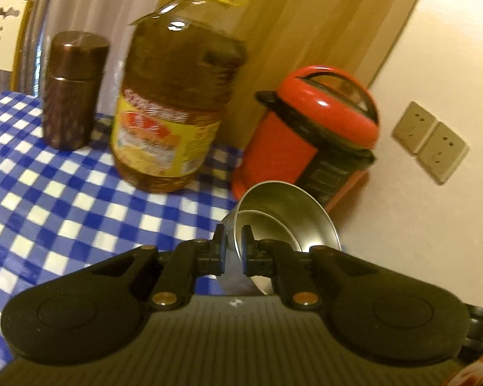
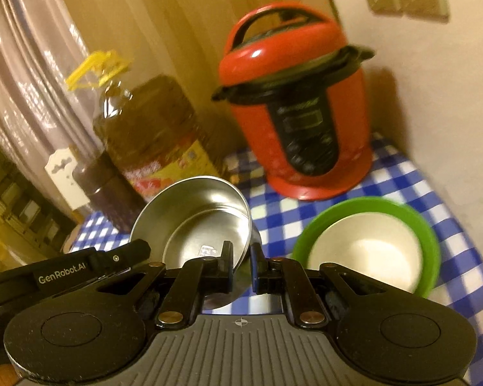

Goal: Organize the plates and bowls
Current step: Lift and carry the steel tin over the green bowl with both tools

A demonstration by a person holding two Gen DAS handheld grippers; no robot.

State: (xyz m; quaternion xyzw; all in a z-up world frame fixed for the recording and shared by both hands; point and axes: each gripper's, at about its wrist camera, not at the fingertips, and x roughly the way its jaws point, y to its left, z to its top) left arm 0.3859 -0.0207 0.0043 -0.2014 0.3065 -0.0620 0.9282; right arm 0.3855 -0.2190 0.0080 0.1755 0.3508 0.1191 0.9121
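Steel bowl [image 1: 286, 222] tilted above checkered counter [image 1: 48, 199], left tool [image 1: 233, 252] and right tool [image 2: 241, 263] each clamped on opposite rim edges; green-rimmed bowl [image 2: 367, 244] beside.

Oil bottle [image 1: 174, 103], red cooker [image 2: 301, 112] crowd the back; checked cloth [image 1: 48, 199] lies free nearer.
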